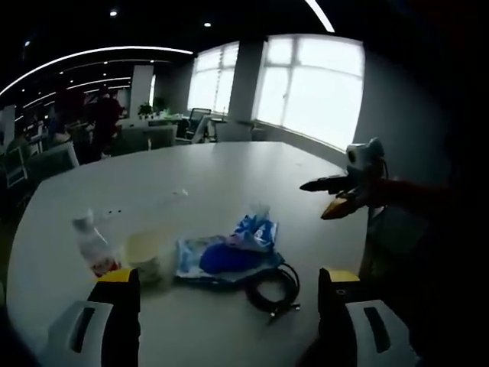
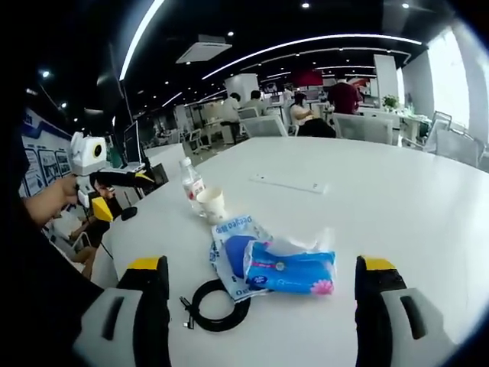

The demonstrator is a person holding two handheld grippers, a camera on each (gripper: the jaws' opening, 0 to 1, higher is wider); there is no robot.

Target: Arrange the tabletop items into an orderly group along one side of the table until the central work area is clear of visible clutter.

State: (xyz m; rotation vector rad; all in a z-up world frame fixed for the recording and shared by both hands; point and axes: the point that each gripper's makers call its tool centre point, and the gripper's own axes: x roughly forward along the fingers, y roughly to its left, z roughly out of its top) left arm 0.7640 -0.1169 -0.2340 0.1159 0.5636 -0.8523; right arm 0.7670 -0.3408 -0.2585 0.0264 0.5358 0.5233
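Clutter (bottle (image 2: 191,180), cup (image 2: 212,205), cable (image 2: 219,304)) on white table (image 2: 397,199), office rm; both tongs released.

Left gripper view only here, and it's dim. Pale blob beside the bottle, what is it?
Observer: The right gripper view shows a white paper cup, upright, right beside the bottle.
Operator: The blue stuff, one item or two?
Observer: Two. A blue tissue pack lies partly over a blue-and-white bag.
Operator: Anything further out?
Observer: A flat white strip lies alone beyond the cup.
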